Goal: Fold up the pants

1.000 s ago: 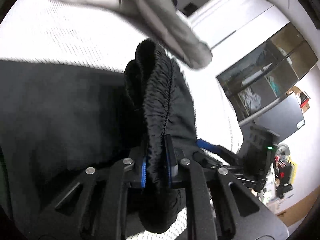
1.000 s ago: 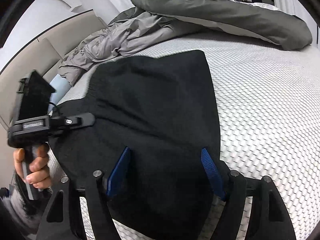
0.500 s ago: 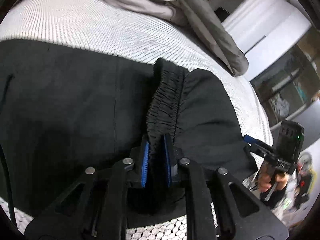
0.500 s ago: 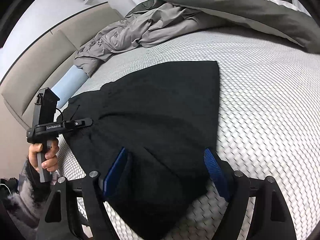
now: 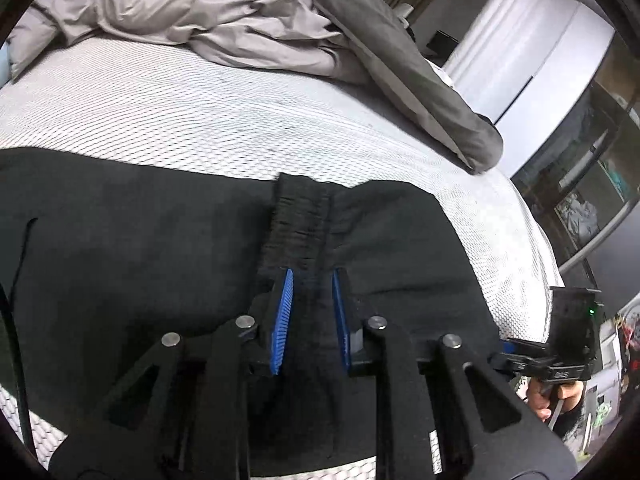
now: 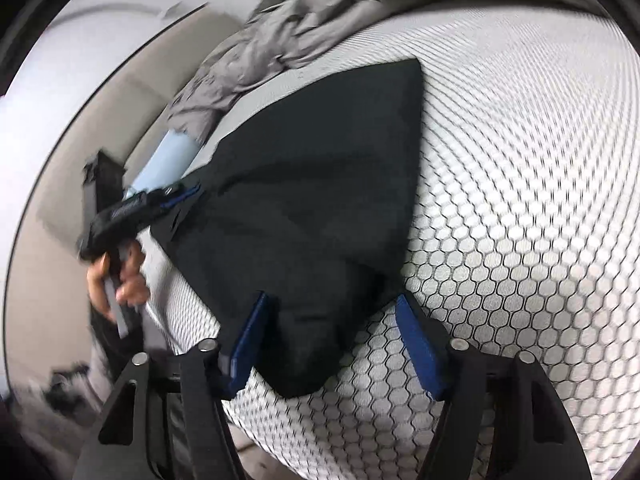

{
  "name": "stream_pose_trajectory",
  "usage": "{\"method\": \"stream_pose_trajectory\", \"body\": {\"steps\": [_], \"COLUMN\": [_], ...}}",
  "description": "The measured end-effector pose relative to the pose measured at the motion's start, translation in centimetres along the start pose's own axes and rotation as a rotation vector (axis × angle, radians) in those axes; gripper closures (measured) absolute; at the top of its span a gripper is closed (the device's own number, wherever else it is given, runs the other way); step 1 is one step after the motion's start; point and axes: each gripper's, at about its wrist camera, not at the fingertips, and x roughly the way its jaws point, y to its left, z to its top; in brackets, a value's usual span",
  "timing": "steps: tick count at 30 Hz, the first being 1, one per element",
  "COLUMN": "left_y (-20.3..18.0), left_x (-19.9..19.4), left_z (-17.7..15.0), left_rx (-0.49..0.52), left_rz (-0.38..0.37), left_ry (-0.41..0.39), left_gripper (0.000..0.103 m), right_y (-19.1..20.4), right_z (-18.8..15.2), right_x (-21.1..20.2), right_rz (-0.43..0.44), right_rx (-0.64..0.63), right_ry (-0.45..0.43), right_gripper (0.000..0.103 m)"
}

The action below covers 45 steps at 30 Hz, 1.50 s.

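Black pants [image 5: 140,248] lie flat on the mattress [image 5: 200,112]. The left gripper [image 5: 310,312] straddles the waistband [image 5: 300,224], jaws slightly parted. The right gripper [image 6: 336,340] is spread wide.

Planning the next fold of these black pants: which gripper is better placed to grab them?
Probably the left gripper: its open jaws straddle the bunched waistband of the pants. The right gripper only spans a loose corner.

The pants [image 5: 132,240] are plain black, with a ribbed band running up their middle. The bed [image 5: 200,120] is white with a fine black honeycomb mesh. On it lie a crumpled light grey quilt [image 5: 224,20] and a darker grey-green one [image 5: 404,60]. The left tongs [image 5: 310,312] and right tongs [image 6: 336,344] are black with blue ridged pads [image 5: 282,320]. A pale blue pillow [image 6: 164,164] lies by the beige headboard [image 6: 132,100].
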Motion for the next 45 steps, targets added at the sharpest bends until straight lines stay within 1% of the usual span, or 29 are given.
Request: {"method": "stream_pose_trajectory", "body": {"steps": [1,2,3,5,6,8,10,11,13,14,15,16,17,18,19,20,21,22,25,27,29,31,32,33,34,36,38,42,45], "left_y": [-0.5,-1.3,-1.7,-2.8,-3.0,-3.9,-4.1,-4.4,-5.0,-5.4,-6.2,-7.6,-9.1,-10.0,-12.0,-14.2,-15.4,-17.8,-21.2,-22.0,-22.7,-22.7,-22.7,-22.6,-22.4,-21.9,-21.6,-21.4,-21.1], "left_x": [0.3,0.7,0.9,1.2,1.3,1.9,2.3,2.7,3.0,2.9,2.8,2.8,3.1,3.4,4.2,5.1,5.6,6.7,8.9,9.8,9.9,9.9,9.9,9.9,10.0,10.0,10.3,10.5,10.6], "left_z": [0.0,0.1,0.1,0.2,0.3,0.1,-0.1,-0.3,-0.5,-0.7,-1.0,-1.5,-2.1,-2.6,-3.5,-4.7,-5.4,-6.9,-10.0,-11.2,-12.3,-12.7,-12.9,-12.9,-13.0,-12.7,-12.3,-12.1,-11.9], "left_rx": [0.002,0.000,-0.002,0.007,0.012,0.039,0.055,0.063,0.067,0.074,0.092,0.124,0.160,0.177,0.212,0.263,0.298,0.380,0.532,0.574,0.634,0.641,0.643,0.644,0.637,0.614,0.597,0.600,0.592], "left_rz": [0.000,0.000,-0.001,-0.013,-0.016,-0.019,-0.005,0.000,-0.004,-0.013,-0.030,-0.055,-0.079,-0.094,-0.125,-0.170,-0.192,-0.208,-0.156,-0.106,-0.071,-0.065,-0.067,-0.072,-0.084,-0.111,-0.135,-0.148,-0.166], "left_ry": [0.000,-0.001,-0.005,-0.013,-0.014,-0.003,0.008,0.023,0.037,0.036,0.035,0.040,0.052,0.060,0.084,0.118,0.140,0.168,0.203,0.218,0.205,0.210,0.218,0.223,0.238,0.250,0.261,0.267,0.277], "left_gripper": [0.087,0.087,0.087,0.087,0.087,0.083,0.081,0.081,0.081,0.081,0.081,0.080,0.075,0.066,0.062,0.060,0.060,0.060,0.056,0.050,0.048,0.047,0.047,0.047,0.047,0.047,0.047,0.047,0.046], "right_y": [-0.1,0.0,0.1,1.0,1.6,2.3,2.3,2.2,2.4,2.5,2.4,2.4,2.2,1.9,1.2,0.5,0.0,-0.6,-1.2,-0.2,0.4,0.0,0.2,0.4,0.1,-0.6,-1.4,-3.5,-4.8], "right_z": [0.1,0.1,0.0,-0.4,-0.6,-1.5,-3.0,-3.3,-3.6,-3.6,-3.6,-3.2,-2.6,-2.2,-1.7,-1.2,-0.8,-0.5,0.1,0.4,0.8,1.6,2.1,2.5,3.1,4.7,6.8,10.8,13.4], "right_x": [0.2,-0.1,-0.5,-2.0,-2.5,-2.6,-1.1,-0.7,-1.6,-2.6,-3.7,-4.7,-5.6,-6.2,-6.3,-6.1,-5.6,-5.2,-3.2,-2.4,-1.6,-1.0,-0.2,0.3,0.9,2.3,3.3,4.7,4.7], "right_rz": [-0.004,0.016,0.054,0.072,0.072,0.020,-0.054,-0.056,-0.033,-0.030,-0.027,-0.027,-0.037,-0.037,-0.029,-0.024,-0.022,-0.015,0.004,0.003,-0.012,-0.041,-0.081,-0.120,-0.147,-0.122,-0.113,-0.097,-0.098], "right_rx": [0.016,0.030,0.051,0.041,0.018,-0.019,-0.070,-0.082,-0.115,-0.118,-0.114,-0.105,-0.085,-0.059,-0.023,0.024,0.060,0.084,0.120,0.089,0.073,0.055,0.021,-0.013,-0.027,-0.003,0.032,0.126,0.177], "right_ry": [-0.008,-0.027,-0.034,-0.083,-0.083,-0.040,0.065,0.090,0.086,0.073,0.049,0.002,-0.061,-0.105,-0.130,-0.142,-0.140,-0.126,-0.069,-0.052,-0.047,-0.039,-0.035,-0.044,-0.046,-0.031,-0.036,-0.078,-0.165], "right_gripper": [0.048,0.071,0.083,0.092,0.092,0.092,0.092,0.092,0.088,0.080,0.065,0.057,0.050,0.050,0.050,0.050,0.050,0.050,0.050,0.050,0.050,0.050,0.052,0.058,0.062,0.072,0.075,0.075,0.075]}}
